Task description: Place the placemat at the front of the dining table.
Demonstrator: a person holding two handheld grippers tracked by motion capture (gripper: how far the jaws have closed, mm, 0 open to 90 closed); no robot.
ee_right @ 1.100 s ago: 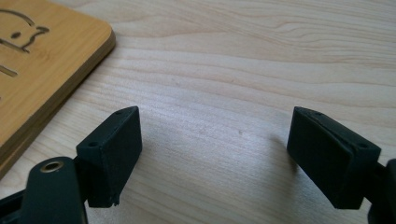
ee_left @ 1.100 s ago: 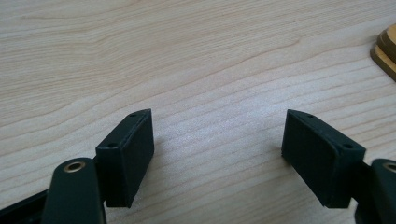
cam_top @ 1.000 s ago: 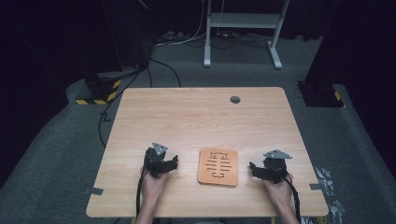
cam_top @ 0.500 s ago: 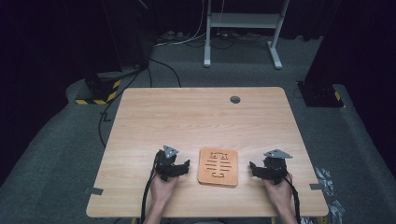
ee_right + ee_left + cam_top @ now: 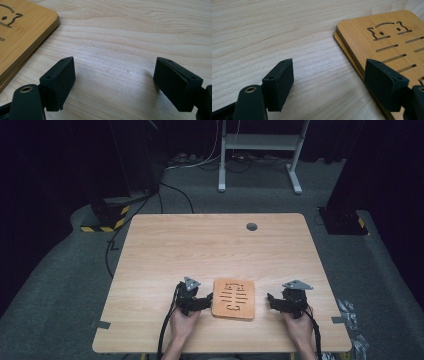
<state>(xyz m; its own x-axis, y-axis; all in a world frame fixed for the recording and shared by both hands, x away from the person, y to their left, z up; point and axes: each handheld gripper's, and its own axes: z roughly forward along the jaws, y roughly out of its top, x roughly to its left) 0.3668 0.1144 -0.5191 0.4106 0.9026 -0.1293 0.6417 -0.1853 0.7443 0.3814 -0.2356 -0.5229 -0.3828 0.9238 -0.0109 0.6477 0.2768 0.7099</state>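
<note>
A square bamboo board [image 5: 233, 298] with cut-out slots lies flat near the table's front edge; it looks like two stacked layers in the left gripper view [image 5: 384, 37]. My left gripper [image 5: 202, 301] sits just left of the board, open, its right-hand jaw at the board's edge [image 5: 329, 85]. My right gripper [image 5: 274, 301] rests to the right of the board, open, with bare wood between its jaws [image 5: 113, 82]. The board's corner [image 5: 20, 32] shows at upper left in the right gripper view, apart from the jaws.
The light wooden table [image 5: 210, 245] has a small round grey cap [image 5: 251, 226] near its far edge. Black cables trail off the front edge. Beyond the table are grey carpet, a white metal frame [image 5: 260, 150] and black stands with yellow-striped bases [image 5: 105, 217].
My left gripper has slid right across the table until it reached the board's left edge. The right gripper and the board have stayed put.
</note>
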